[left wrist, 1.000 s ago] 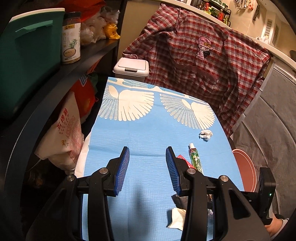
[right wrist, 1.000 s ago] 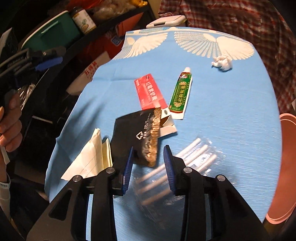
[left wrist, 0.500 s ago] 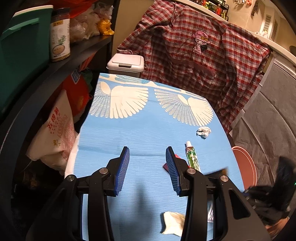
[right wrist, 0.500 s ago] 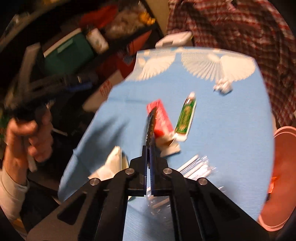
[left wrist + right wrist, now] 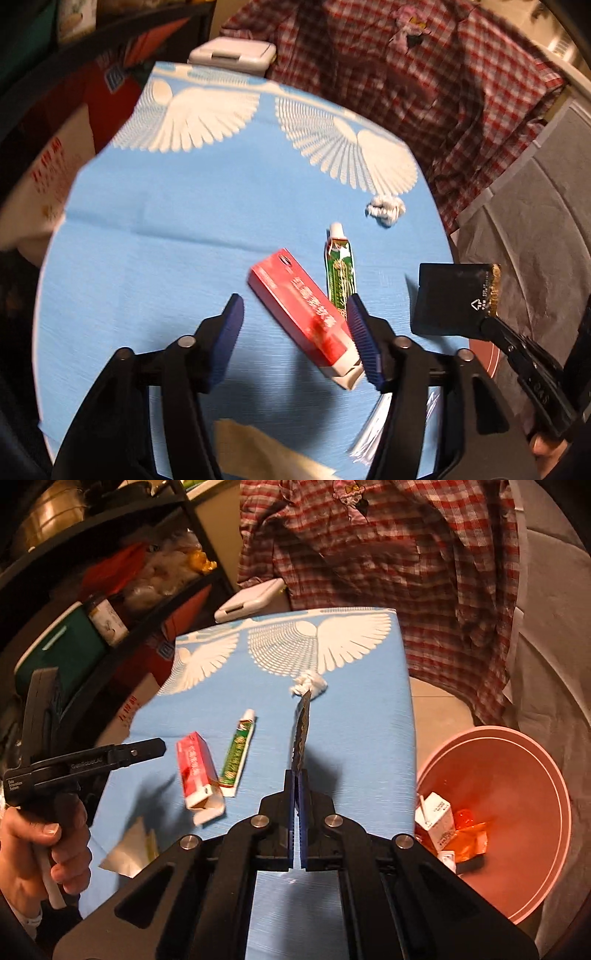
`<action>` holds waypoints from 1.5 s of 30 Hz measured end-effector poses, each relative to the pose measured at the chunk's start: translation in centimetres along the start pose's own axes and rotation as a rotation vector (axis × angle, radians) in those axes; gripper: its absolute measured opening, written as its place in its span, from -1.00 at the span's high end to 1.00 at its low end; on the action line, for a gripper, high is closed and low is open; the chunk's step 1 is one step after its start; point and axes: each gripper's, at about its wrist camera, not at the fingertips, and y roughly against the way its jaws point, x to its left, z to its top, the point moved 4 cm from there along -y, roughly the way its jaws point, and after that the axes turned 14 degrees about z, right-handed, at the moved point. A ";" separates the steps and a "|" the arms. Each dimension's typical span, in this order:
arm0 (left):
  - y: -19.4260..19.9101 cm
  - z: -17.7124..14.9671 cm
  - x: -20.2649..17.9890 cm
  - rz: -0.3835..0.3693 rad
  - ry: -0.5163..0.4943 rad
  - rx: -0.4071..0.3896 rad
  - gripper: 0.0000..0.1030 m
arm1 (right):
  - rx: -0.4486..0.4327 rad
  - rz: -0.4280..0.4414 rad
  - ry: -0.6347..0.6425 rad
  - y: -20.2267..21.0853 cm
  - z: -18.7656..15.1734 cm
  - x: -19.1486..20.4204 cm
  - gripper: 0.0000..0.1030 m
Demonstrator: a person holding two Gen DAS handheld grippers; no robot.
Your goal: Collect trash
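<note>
Trash on the blue-covered desk (image 5: 155,229) counts one red carton (image 5: 301,314), one green tube (image 5: 340,273), one crumpled white tissue (image 5: 386,210), one folded paper napkin (image 5: 129,849) and one clear plastic wrapper (image 5: 369,428). One pink basin (image 5: 517,782) beside the desk holds a small drink carton (image 5: 437,821) and orange wrappers. The right hand-held gripper (image 5: 297,775) is pressed together on one black foil packet (image 5: 301,734), which lay flat on the desk a second ago and now hangs lifted. The left hand-held gripper (image 5: 295,328) has just been spreading wider and has come down over the red carton, pads not touching it.
</note>
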 end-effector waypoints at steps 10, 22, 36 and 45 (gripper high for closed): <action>-2.9 -0.8 -3.0 0.095 -0.032 0.078 -0.25 | 0.021 -0.002 -0.001 -0.4 -0.3 -0.8 0.94; -3.7 -0.6 -3.3 0.152 -0.039 0.098 0.14 | 0.020 -0.006 0.018 -0.7 -0.2 -0.5 0.94; 0.5 1.7 -3.3 0.188 -0.026 -0.040 0.31 | -0.036 -0.085 0.066 -0.1 0.9 0.7 0.96; 1.8 2.1 -2.1 0.162 -0.009 -0.068 0.31 | -0.073 -0.128 0.096 0.5 1.4 1.7 0.97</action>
